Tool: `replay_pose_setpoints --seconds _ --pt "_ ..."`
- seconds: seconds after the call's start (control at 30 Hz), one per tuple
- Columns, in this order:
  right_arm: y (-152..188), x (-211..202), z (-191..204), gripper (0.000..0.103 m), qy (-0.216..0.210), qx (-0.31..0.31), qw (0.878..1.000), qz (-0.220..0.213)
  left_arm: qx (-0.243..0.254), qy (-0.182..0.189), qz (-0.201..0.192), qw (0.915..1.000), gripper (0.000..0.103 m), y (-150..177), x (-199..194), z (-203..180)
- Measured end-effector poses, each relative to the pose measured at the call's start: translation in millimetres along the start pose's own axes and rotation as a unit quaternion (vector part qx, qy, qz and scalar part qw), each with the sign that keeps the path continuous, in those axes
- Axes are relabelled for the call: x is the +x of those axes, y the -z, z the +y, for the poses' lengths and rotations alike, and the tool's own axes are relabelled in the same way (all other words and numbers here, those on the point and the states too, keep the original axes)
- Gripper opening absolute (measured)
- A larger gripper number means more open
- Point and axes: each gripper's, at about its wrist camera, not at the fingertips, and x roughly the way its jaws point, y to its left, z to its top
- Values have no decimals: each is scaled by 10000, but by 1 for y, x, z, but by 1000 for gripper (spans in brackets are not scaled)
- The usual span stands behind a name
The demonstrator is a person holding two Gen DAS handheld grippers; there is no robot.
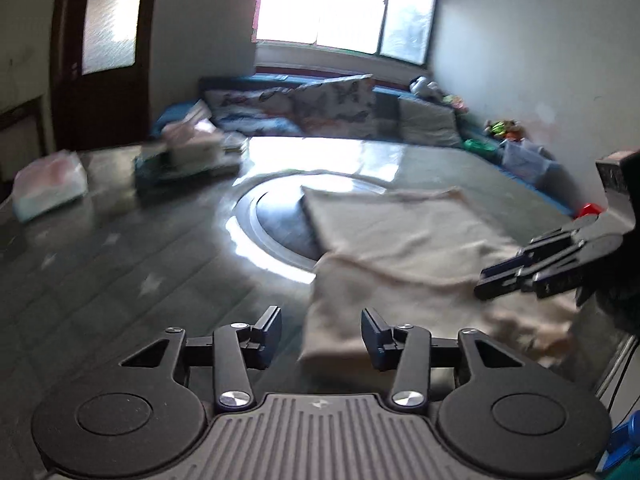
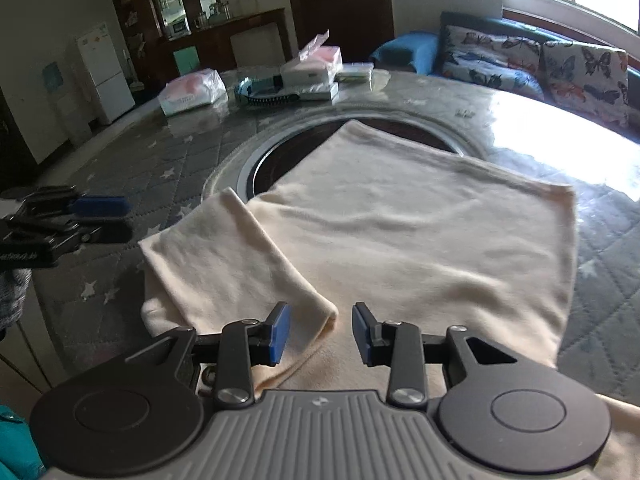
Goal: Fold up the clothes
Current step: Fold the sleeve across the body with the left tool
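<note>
Both claws hang spread and empty: the left claw (image 1: 321, 334) at the cream garment's (image 2: 400, 232) folded edge, the right claw (image 2: 321, 334) above its sleeve (image 2: 224, 264).

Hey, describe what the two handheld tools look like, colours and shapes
Both tools, left tool and right tool, share one build: black linkage arms with silver screws, two round black discs, a grey ribbed body with a small logo. The finger pads are blue. Beside the left tool a grey knitted sleeve or glove shows.
</note>
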Motion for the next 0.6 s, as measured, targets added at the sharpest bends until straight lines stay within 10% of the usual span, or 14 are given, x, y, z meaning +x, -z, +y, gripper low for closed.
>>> replay_pose_setpoints --seconds 0.1,0.17,0.6 --pt "1 7 1 30 23 -4 9999 115 -61 -54 130 9999 50 9 1 3" --pt "-1 6 3 9 31 -29 9999 141 -111 -13 190 9998 52 12 3 3" --pt "-50 -67 31 6 930 -1182 9859 -727 275 -19 413 9988 55 19 27 -24"
